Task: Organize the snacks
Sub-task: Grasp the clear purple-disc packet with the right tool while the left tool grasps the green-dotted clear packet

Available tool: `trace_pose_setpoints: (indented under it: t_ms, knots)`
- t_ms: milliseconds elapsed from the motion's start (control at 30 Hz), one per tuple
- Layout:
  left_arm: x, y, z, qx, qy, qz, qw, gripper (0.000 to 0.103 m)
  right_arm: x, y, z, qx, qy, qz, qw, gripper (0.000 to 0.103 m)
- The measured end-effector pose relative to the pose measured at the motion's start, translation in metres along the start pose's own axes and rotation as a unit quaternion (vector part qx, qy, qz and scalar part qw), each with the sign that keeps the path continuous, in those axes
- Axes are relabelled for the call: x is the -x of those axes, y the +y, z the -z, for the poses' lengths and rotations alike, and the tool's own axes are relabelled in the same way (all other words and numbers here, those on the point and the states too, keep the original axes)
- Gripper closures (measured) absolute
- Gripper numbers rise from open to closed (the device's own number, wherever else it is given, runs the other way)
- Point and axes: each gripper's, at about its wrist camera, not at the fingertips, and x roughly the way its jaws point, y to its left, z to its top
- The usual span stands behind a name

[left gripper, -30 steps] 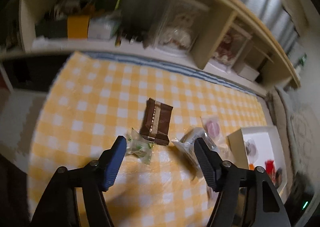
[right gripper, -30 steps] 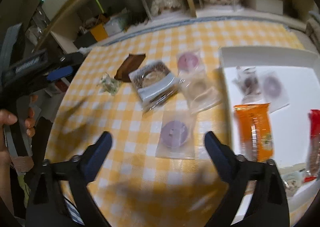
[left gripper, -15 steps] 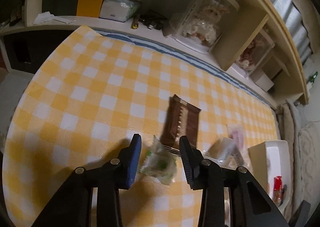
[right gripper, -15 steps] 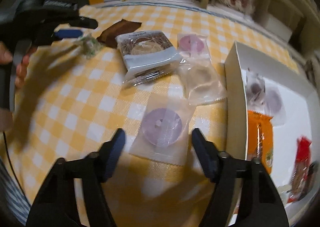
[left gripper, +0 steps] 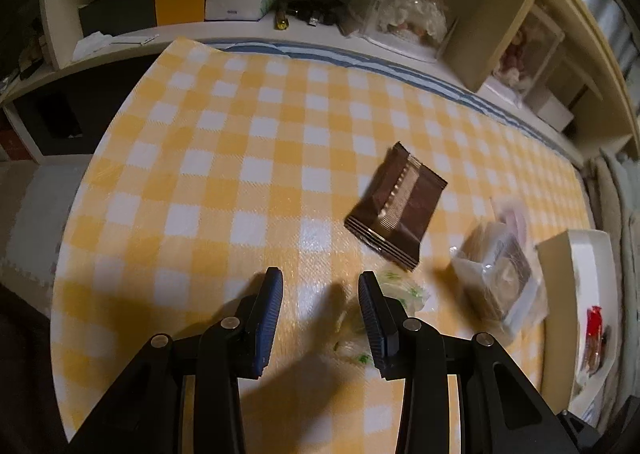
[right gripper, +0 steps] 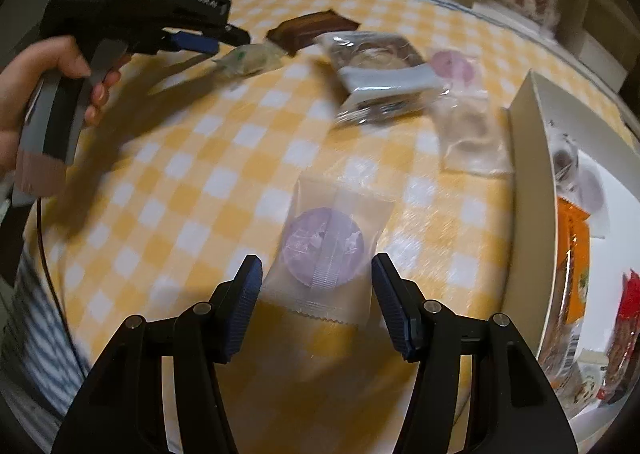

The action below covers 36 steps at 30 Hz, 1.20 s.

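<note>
Left gripper (left gripper: 320, 282): held by a person's hand (right gripper: 36, 81) and pointed steeply down at the yellow-and-white checked tablecloth (left gripper: 200, 173). Its jaws have just been closing and now stand narrowly apart, with only bare cloth between them. The small green-and-white sweet packet (left gripper: 404, 294) lies on the cloth just right of the right finger and partly hidden behind it. It is not gripped.

Right gripper (right gripper: 316, 266): its jaws have just been closing and stand moderately apart. The clear packet with the purple round biscuit (right gripper: 324, 250) lies flat on the cloth between the fingers. Its side edges sit close to both pads, but no squeeze on it is visible.

Remaining snacks on the cloth:
- The brown foil packet (left gripper: 396, 205) is beyond the green sweet.
- To its right is a clear-wrapped tray pastry (right gripper: 376, 65).
- Right of that again is a packet with a pink disc (right gripper: 452, 63).
- Nearer than the pink disc is a clear packet with a pale item (right gripper: 468, 133).

White box (right gripper: 524, 173): it stands at the right edge of the table. It holds an orange packet (right gripper: 576, 238), a red packet (right gripper: 628, 302) and some clear-wrapped pieces.
</note>
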Motion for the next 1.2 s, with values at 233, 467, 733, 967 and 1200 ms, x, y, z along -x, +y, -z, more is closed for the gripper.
trace_pose_setpoints:
  t_ms: [233, 467, 733, 967, 1200]
  knots:
    - [0.025, -0.017, -0.003, -0.023, -0.008, 0.041, 0.9989, 0.065, 0.019, -0.015, 0.004, -0.049, -0.004, -0.053, 0.997, 0.041]
    - [0.015, -0.051, 0.006, -0.112, 0.007, 0.033, 0.9931, 0.065, 0.013, -0.031, 0.008, -0.125, 0.019, -0.086, 0.988, 0.027]
    - [-0.001, -0.071, 0.015, -0.193, 0.014, -0.004, 0.9811, 0.065, 0.002, -0.039, 0.011, -0.238, 0.024, -0.103, 0.965, 0.025]
    - [-0.007, -0.069, 0.016, -0.207, 0.019, -0.001, 0.9781, 0.065, -0.007, -0.012, 0.006, -0.212, 0.008, -0.045, 0.976, 0.013]
    - [-0.007, -0.065, 0.015, -0.215, 0.023, 0.019, 0.9761, 0.065, -0.006, -0.005, 0.011, -0.201, 0.000, 0.018, 0.979, 0.040]
